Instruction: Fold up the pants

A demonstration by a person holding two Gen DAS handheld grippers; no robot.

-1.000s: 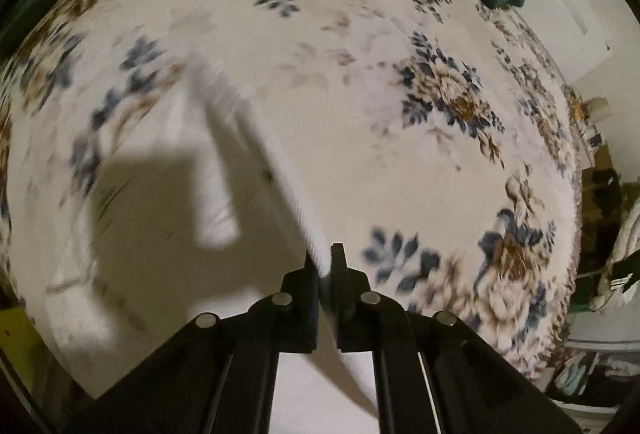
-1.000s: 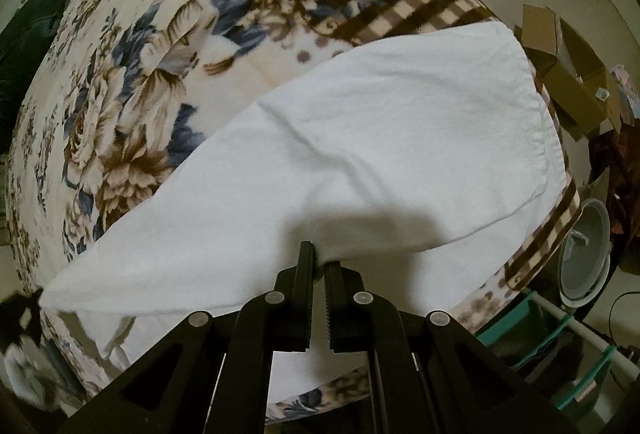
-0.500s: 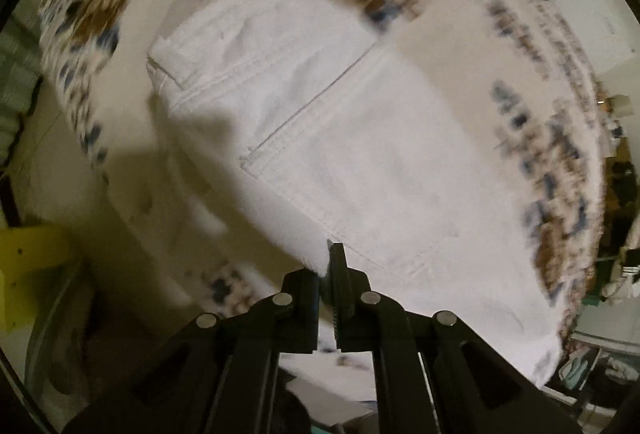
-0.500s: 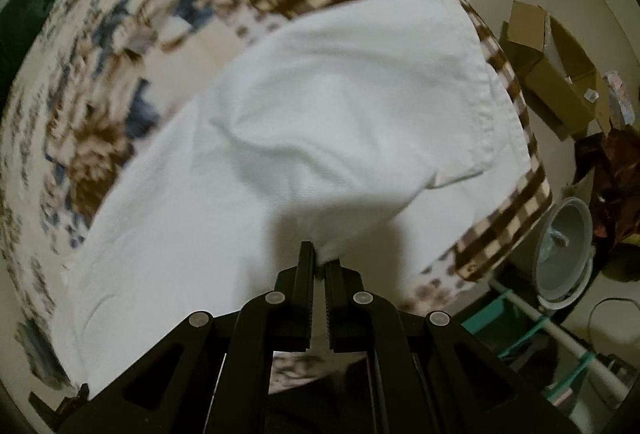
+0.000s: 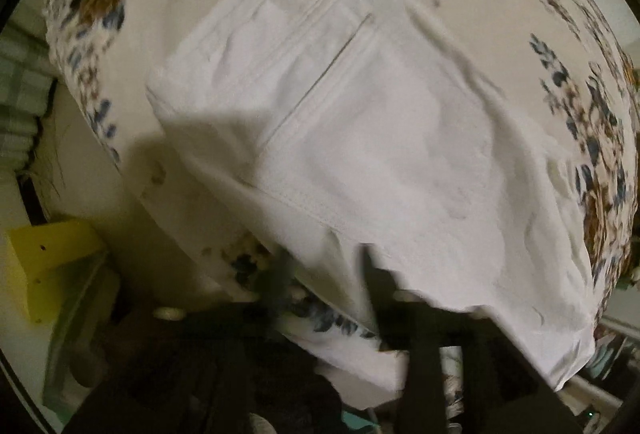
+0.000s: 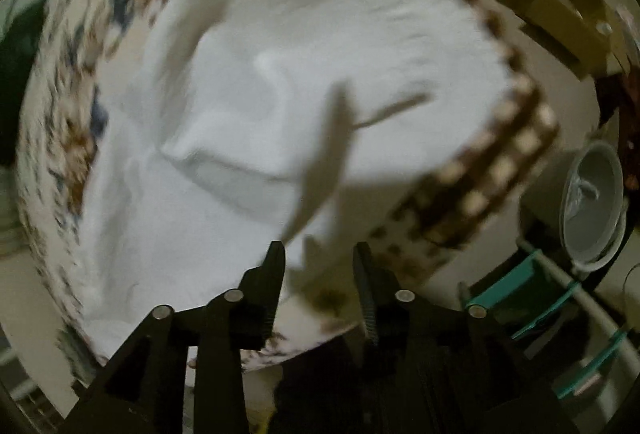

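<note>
White pants (image 5: 380, 138) lie folded on the floral bed cover (image 5: 592, 102), back pocket and waistband up, near the bed's edge. My left gripper (image 5: 324, 270) is open just at the pants' near edge, blurred. In the right wrist view the white pants (image 6: 280, 82) spread over the cover's brown checked border (image 6: 492, 170), with a fold ridge across the middle. My right gripper (image 6: 320, 254) is open and empty above the pants' near edge.
A yellow block (image 5: 48, 254) sits on the floor left of the bed. Cardboard boxes (image 6: 560, 14), a grey round bin (image 6: 592, 202) and a teal rack (image 6: 540, 294) stand on the floor right of the bed. A dark green cushion (image 6: 20, 74) lies far left.
Both grippers were shut on the pants' fabric and carried it over; now both have opened and let it go. The pants lie folded near the bed's edge.
</note>
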